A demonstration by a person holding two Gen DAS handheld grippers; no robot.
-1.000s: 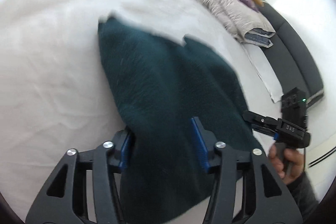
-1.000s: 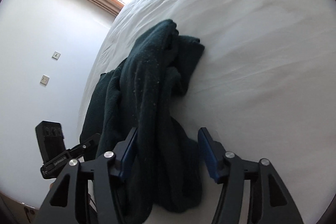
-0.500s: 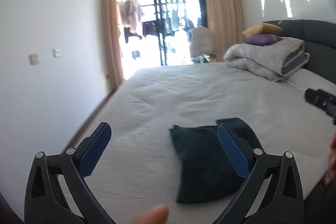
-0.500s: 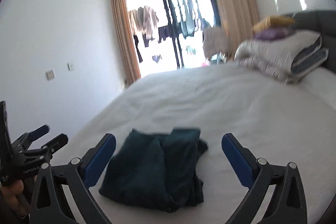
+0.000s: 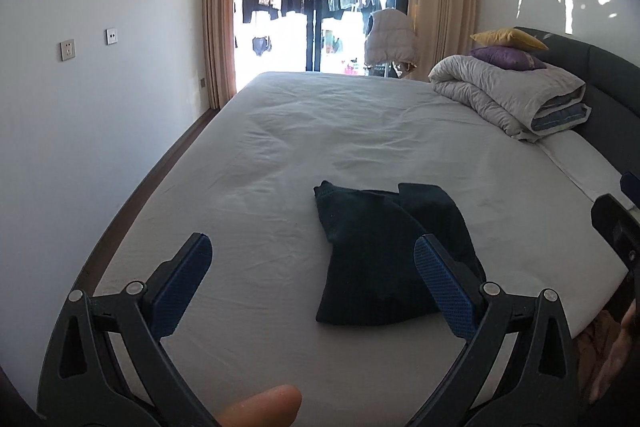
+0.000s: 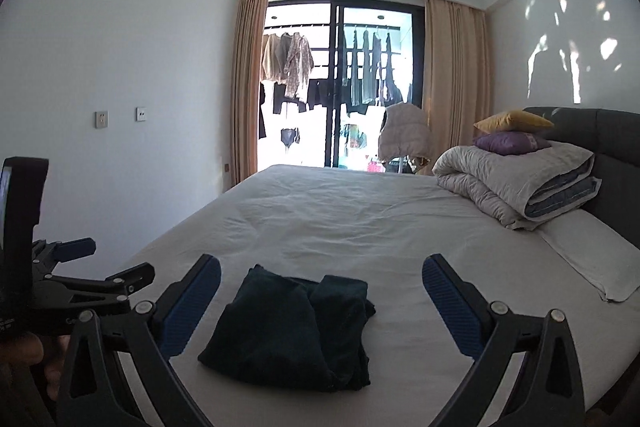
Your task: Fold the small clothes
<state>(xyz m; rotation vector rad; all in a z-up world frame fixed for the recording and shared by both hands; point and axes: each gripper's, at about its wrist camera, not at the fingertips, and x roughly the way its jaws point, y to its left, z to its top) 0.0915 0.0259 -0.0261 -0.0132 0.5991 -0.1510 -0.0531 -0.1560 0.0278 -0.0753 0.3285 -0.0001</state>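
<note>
At the left of the right wrist view, the left gripper [image 6: 116, 277] is seen side-on, its fingers parted and nothing held between them. In its own view, the left gripper [image 5: 312, 271] is spread wide and empty above the white bed sheet [image 5: 280, 163]. The dark green folded garment [image 5: 384, 259] lies lower centre — ahead and slightly right of this gripper, partly behind its right-hand finger. In the right wrist view, the right gripper [image 6: 322, 285] is likewise opened wide and empty, and the dark green folded garment [image 6: 296, 327] is framed between its fingers, untouched. Its long axis runs roughly away from the cameras, narrowing toward the far end. The right gripper is judged better centred on it. A rolled grey duvet [image 6: 516, 183] sits at the right.
</note>
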